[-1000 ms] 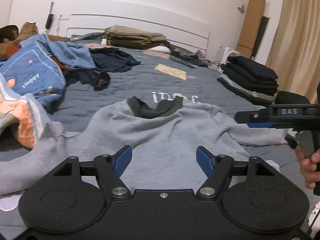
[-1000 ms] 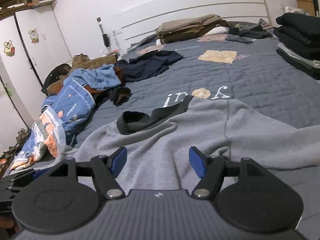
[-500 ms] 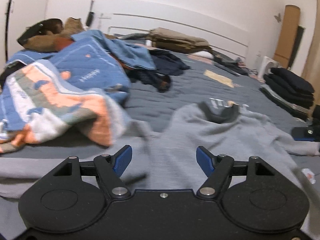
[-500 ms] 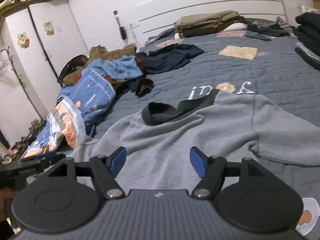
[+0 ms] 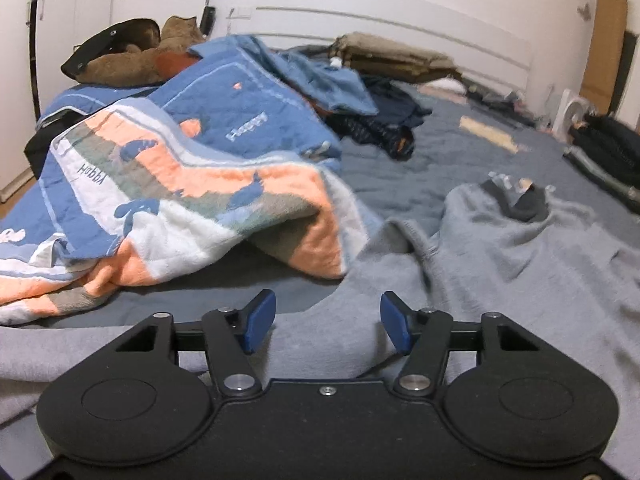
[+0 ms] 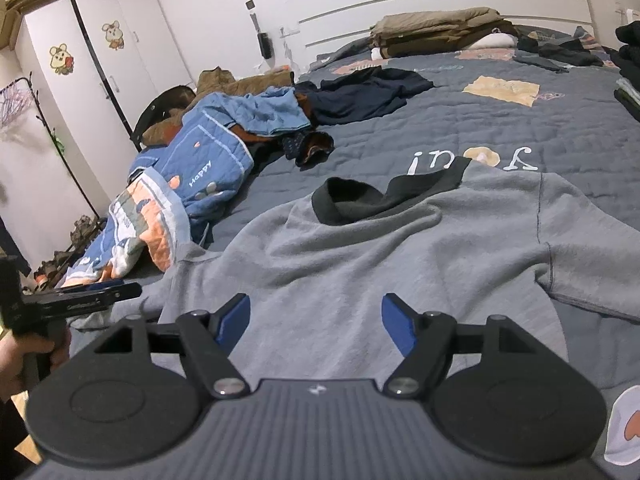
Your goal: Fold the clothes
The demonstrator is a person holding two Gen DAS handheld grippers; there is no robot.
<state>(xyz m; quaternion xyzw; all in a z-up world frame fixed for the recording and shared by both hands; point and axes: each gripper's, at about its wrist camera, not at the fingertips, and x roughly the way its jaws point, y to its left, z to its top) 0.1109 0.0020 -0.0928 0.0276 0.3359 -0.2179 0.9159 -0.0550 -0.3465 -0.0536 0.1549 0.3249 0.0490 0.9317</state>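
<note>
On the bed (image 6: 500, 128), grey sweatshirt (image 6: 400, 264) lies flat, collar at 12 o'clock. Left tongs (image 5: 328, 322) have just been narrowing, nothing between them yet over its sleeve; right tongs (image 6: 316, 326) wide, empty.

Grey sweatshirt (image 6: 400, 264) hem hidden behind right gripper (image 6: 316, 324); sleeve cut off.

Grey sweatshirt (image 6: 400, 256) with black collar (image 6: 384, 196); blue, orange and white patterned blanket (image 5: 180, 184); slate-blue quilted bed (image 6: 500, 132); blue gripper pads (image 5: 260, 320).
</note>
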